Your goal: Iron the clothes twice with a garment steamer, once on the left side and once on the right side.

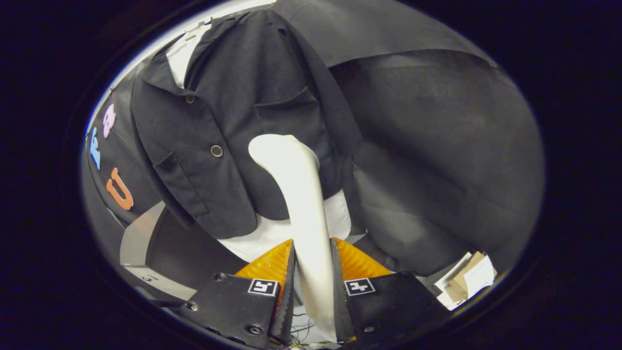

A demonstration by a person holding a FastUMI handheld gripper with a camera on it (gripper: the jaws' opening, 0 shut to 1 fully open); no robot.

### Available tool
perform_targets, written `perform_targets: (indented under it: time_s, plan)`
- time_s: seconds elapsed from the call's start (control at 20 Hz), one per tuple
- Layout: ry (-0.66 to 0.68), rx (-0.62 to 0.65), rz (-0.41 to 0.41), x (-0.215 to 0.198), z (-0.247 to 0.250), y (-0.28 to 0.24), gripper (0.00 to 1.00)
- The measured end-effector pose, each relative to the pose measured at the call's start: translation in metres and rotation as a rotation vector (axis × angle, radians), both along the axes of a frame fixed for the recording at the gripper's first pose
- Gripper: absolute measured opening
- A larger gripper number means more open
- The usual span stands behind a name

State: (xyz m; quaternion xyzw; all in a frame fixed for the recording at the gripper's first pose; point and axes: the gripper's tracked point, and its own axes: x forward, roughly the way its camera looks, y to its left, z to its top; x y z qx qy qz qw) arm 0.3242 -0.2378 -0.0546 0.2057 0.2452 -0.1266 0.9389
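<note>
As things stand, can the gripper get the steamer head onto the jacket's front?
Probably yes. The gripper is shut on the steamer, whose head already sits against the dark jacket beside its lower button, and nothing lies between them.

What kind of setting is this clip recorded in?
Likely a staged recording booth, not a home: black cloth wall, dark jacket hung for steaming, steamer clamped in the tongs.
</note>
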Motion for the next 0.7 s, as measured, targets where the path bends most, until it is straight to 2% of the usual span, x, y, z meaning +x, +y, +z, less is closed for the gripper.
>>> perform_targets:
  time_s: [0.45,0.7]
  plan:
    - [-0.01,0.0,0.001,-0.017,0.01,0.013,0.37]
    - [-0.058,-0.022,-0.018,-0.057,0.027,0.044,0.37]
